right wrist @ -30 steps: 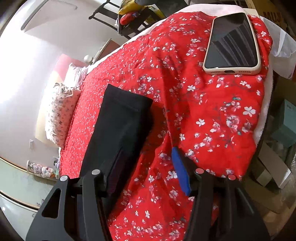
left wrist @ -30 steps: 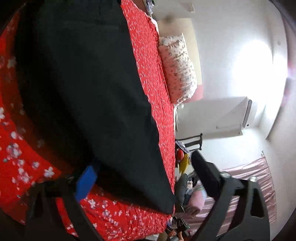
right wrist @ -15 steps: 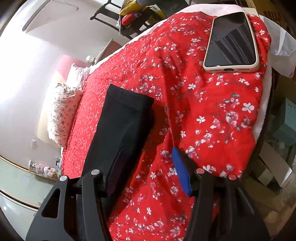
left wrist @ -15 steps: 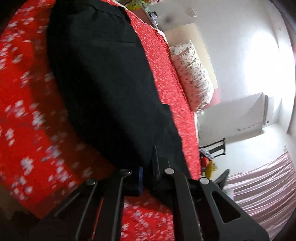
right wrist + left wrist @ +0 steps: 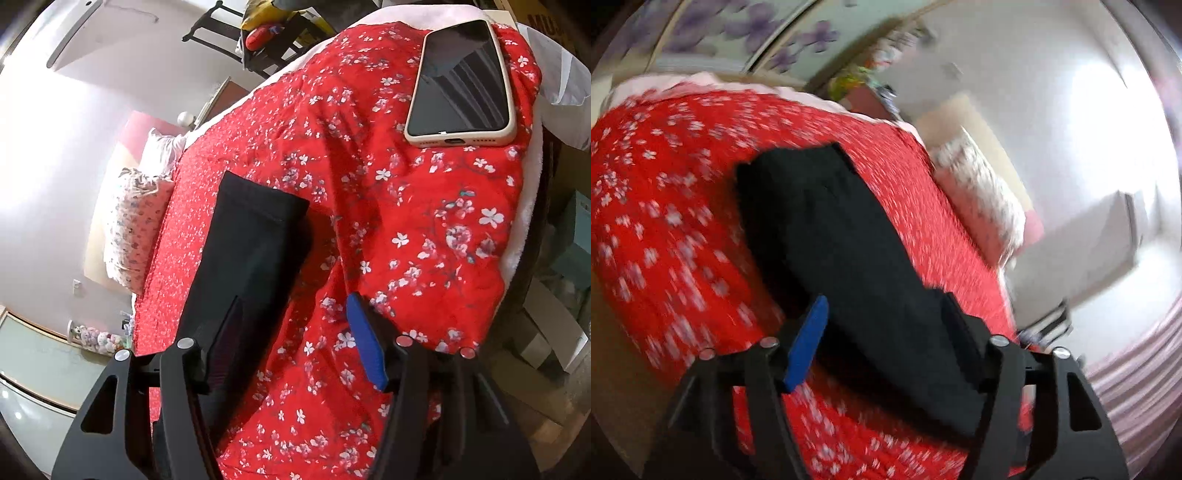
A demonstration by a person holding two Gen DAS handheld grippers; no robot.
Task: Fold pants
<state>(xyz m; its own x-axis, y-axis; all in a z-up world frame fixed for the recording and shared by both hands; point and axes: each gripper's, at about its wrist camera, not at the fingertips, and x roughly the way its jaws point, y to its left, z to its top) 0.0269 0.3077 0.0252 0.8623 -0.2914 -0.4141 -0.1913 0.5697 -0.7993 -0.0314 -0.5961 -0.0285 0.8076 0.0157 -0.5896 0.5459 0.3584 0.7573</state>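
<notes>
Left gripper (image 5: 882, 314): fingers apart, straddling the near end of the black pants (image 5: 849, 251) without clamping them. Right gripper (image 5: 291, 317): fingers likewise apart, over the bedspread (image 5: 369, 229) beside the pants (image 5: 251, 243). The pants lie lengthwise on the red floral bedspread; a phone (image 5: 461, 79) rests near the bed corner, a pillow (image 5: 136, 221) farther off.

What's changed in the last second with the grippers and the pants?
The left gripper shut on the black pants half a second ago, then opened and pulled back, letting go. The right gripper stayed open and still. The phone and red bedspread are unchanged.
</notes>
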